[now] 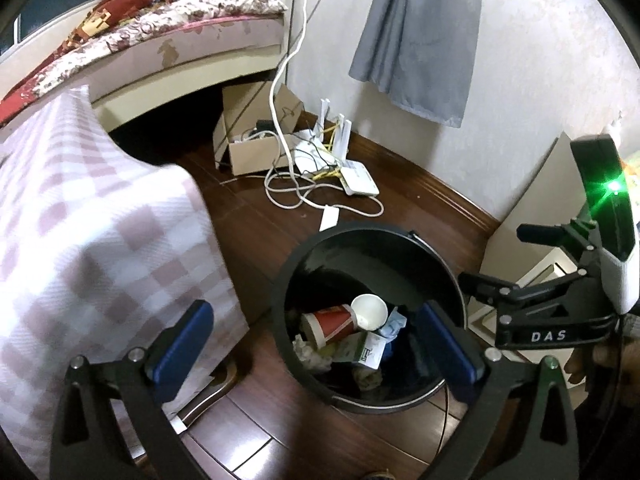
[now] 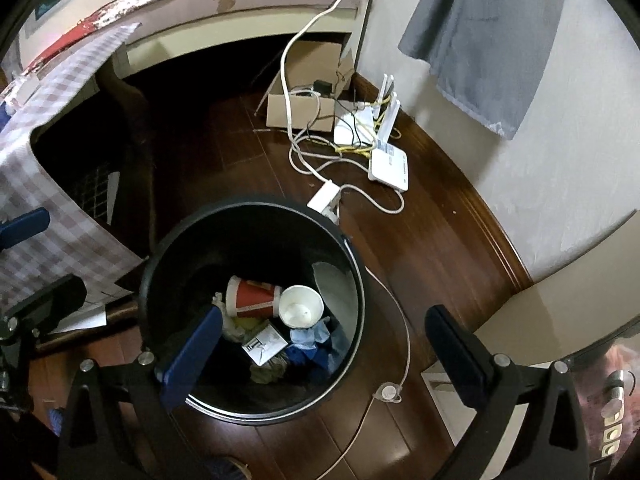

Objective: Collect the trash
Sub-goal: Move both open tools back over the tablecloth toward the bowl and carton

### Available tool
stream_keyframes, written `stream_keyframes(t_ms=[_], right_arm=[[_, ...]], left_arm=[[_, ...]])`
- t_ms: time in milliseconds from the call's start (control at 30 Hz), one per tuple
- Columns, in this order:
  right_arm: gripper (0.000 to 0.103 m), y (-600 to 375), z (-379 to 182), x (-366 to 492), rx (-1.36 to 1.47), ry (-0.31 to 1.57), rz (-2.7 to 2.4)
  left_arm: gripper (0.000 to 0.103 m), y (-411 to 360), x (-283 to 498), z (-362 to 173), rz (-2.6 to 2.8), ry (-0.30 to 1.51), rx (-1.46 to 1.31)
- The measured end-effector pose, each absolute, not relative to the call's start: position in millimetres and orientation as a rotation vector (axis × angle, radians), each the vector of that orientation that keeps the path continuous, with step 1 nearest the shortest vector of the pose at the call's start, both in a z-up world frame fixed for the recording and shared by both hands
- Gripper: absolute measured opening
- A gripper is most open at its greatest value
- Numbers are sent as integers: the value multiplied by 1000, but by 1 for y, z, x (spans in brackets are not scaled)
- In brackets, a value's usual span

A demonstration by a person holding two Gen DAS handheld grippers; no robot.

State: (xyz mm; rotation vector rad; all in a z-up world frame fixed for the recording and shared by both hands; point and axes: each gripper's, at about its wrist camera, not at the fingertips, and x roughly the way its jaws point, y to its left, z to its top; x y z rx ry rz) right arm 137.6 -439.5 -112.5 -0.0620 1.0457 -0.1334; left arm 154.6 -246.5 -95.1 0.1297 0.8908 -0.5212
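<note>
Blue-padded fingers of the left gripper (image 1: 316, 332) frame the near edge of its wrist view, spread wide with nothing between them. One finger hangs over the mouth of the black trash bin (image 1: 280, 300); the other lies out toward the checked cloth (image 1: 80, 220) draped beside the bin. The right gripper (image 2: 326, 344) is likewise released and empty, one pad over the bin's opening and the other over the wooden floor (image 2: 420, 248) past its rim.

All the trash in view already lies at the bottom of the bin: a red paper cup (image 2: 252, 300) on its side, a white paper cup (image 2: 300, 306) touching it with its mouth tipped upward, a small printed carton (image 2: 264, 344) below them, a crumpled blue piece (image 2: 310, 338) beside the carton, and wads of crushed paper against the wall on the red cup's side.

Judging by their looks, all of these are light and easily crushed. The cups would dent under a firm squeeze and are best pinched across the rim or lightly around the body; the wads and the blue piece are soft and can be taken anywhere. The bin itself looks stiff and smooth-walled, so its rim is the sensible place to grip it.

Beyond the bin, a cardboard box (image 2: 300, 114), white routers (image 2: 388, 164) and tangled cables sit on the floor by the wall.
</note>
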Motion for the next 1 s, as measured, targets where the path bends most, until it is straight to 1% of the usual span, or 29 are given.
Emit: stream_keyframes(t_ms=[367,700,1000], right_arm=[[102,-415,-85,138,-56,966,-121],[102,-366,-59,147,-103,894,-43],[102,-318,-35,154,-140,831,18]], left_arm=[[102,-219,142,-40,-476,768,120],[102,-172,138,-14,-379,700,111],[102,-129,136,-3,-296,671,84]])
